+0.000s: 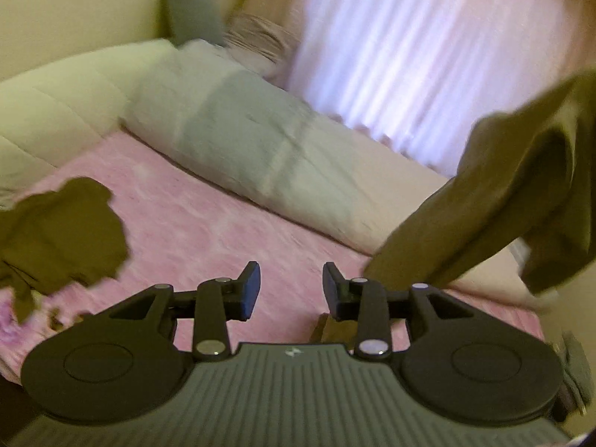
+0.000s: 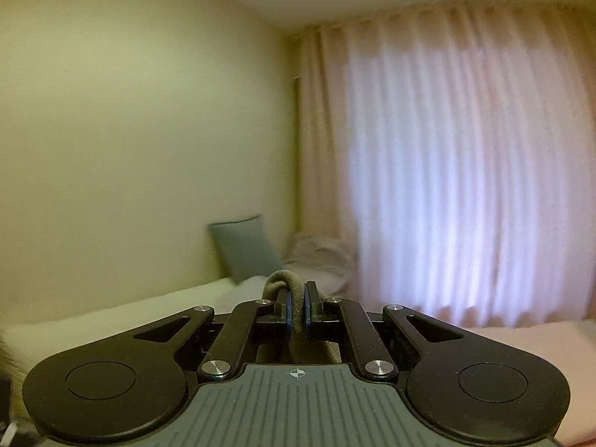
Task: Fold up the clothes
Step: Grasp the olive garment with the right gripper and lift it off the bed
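Right claw (image 2: 297,307) is clamping the olive garment (image 2: 294,298) above the bed (image 1: 208,219), left claw (image 1: 291,290) gaping empty; thin pinch risks slipping

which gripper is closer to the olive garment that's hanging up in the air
Right. The right gripper has its jaws shut on a fold of the olive garment. The left gripper is open and empty, with the cloth hanging off to its right.

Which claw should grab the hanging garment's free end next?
Probably left. The left claw is open and empty near the hanging olive garment; the right claw is clamped on cloth.
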The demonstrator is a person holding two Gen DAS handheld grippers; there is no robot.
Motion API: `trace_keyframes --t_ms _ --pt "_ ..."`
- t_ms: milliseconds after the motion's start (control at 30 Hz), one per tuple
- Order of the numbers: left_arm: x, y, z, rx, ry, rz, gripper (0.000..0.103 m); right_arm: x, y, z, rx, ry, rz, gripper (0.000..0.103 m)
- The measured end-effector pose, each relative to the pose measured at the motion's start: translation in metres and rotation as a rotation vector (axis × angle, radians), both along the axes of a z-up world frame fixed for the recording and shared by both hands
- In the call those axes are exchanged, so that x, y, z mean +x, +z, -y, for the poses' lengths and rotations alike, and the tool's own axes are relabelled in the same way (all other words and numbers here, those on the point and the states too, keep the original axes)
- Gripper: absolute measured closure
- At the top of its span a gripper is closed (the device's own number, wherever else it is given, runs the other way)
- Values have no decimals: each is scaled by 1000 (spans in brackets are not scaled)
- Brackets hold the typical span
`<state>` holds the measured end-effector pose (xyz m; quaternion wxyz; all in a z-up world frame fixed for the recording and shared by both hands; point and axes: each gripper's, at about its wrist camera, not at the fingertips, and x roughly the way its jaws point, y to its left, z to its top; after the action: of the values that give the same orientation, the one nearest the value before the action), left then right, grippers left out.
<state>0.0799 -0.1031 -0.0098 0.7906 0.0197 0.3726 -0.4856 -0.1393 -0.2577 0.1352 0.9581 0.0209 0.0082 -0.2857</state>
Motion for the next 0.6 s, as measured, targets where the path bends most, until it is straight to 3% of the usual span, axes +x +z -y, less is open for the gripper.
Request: trace_keyframes --t_ms 100,167,200,267,333,367,400,500,600 --pt "-30 -1 8 13 -74 -6 72 -45 20 0 -48 -66 70 98" --pt "-48 2 11 12 -117 7 72 -73 33 -6 -99 -108 67 98" --pt "-54 2 13 13 -139 9 72 -86 37 -9 -125 -132 37 98" --pt "-64 -2 19 21 -185 8 72 -91 25 -8 -107 -186 -154 98" --pt "-75 -7 23 37 -235 3 72 -87 -16 3 48 -216 -400 79" --pt "-81 -11 22 52 -258 1 72 -90 -42 8 123 -226 -485 45" --pt "-87 -14 21 67 -279 -1 72 -98 -68 7 182 -253 -545 31" --pt "-95 -27 13 125 -342 -3 71 -138 -123 -5 401 -360 -589 31" --pt "-97 -46 6 212 -388 -10 71 -176 -142 -27 554 -449 -544 31"
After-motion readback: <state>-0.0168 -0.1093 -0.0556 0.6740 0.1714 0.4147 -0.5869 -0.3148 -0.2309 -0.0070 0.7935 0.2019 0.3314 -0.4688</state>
